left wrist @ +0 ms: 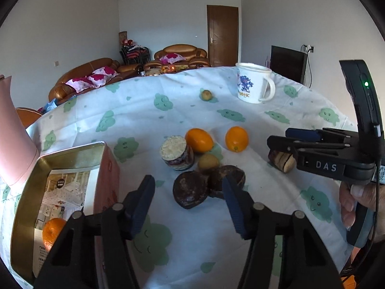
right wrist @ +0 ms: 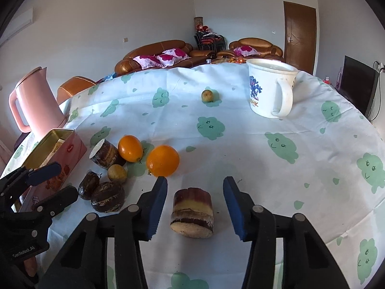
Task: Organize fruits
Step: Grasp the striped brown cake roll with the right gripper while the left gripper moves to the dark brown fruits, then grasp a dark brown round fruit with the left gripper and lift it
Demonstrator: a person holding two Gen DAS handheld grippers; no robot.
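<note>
My left gripper (left wrist: 189, 200) is open, its blue pads on either side of a dark brown round fruit (left wrist: 190, 189) without touching it. A second dark fruit (left wrist: 228, 175) lies just behind. Two oranges (left wrist: 199, 140) (left wrist: 236, 138), a small yellowish fruit (left wrist: 208, 162) and a cut cylinder piece (left wrist: 176, 153) lie beyond. My right gripper (right wrist: 195, 204) is open around another striped cylinder piece (right wrist: 192, 213), with a gap on each side. The pink tin box (left wrist: 24, 192) at the left holds one orange (left wrist: 53, 231).
A white mug (right wrist: 272, 89) stands at the back right and a lone small fruit (right wrist: 207, 95) mid-table. A pink kettle (right wrist: 36, 101) stands behind the tin (right wrist: 72, 149). A hand (left wrist: 353, 197) holds the right gripper (left wrist: 279, 137). The left gripper (right wrist: 60, 183) shows at the left.
</note>
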